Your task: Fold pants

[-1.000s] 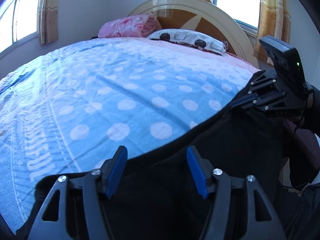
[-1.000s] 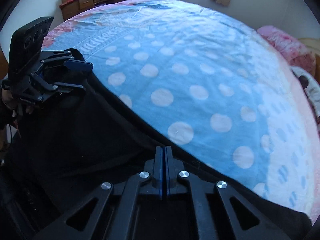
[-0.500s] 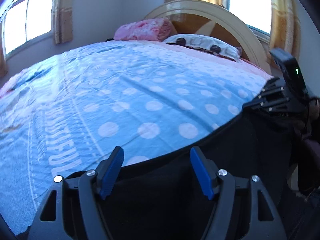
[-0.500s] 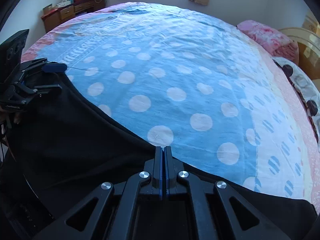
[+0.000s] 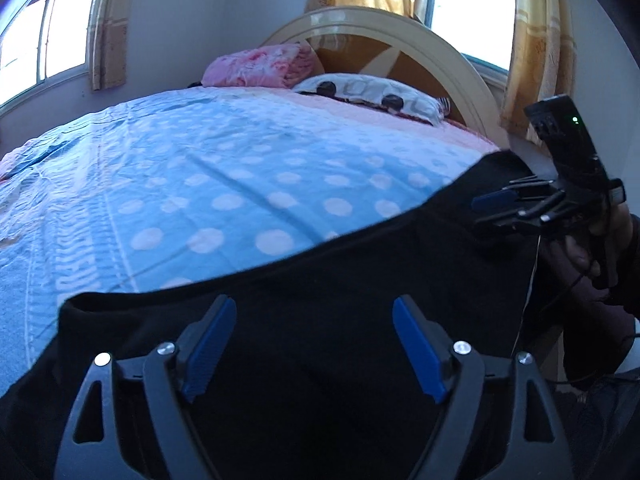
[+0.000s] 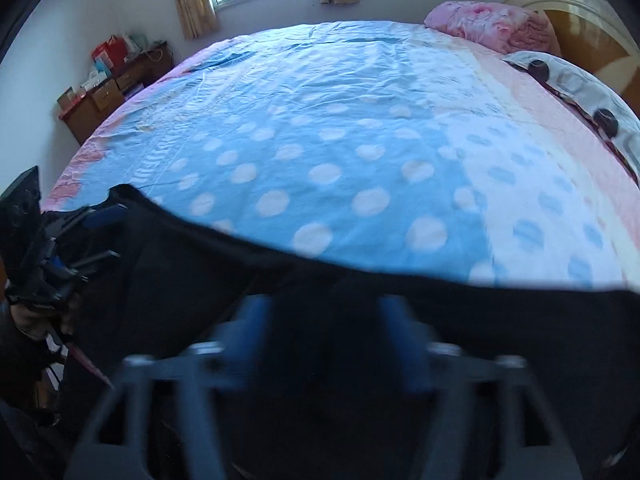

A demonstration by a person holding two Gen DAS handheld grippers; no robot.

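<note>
Beneath both tools, black pants (image 5: 320, 360) lie released: right gripper (image 6: 324, 320) has just sprung apart, left gripper (image 5: 312, 344) widened; fold laid.

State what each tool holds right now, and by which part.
Nothing is held. The left tool and right tool both stand open above the black pants, their jaws having just been opening; no cloth is pinched between them.
</note>
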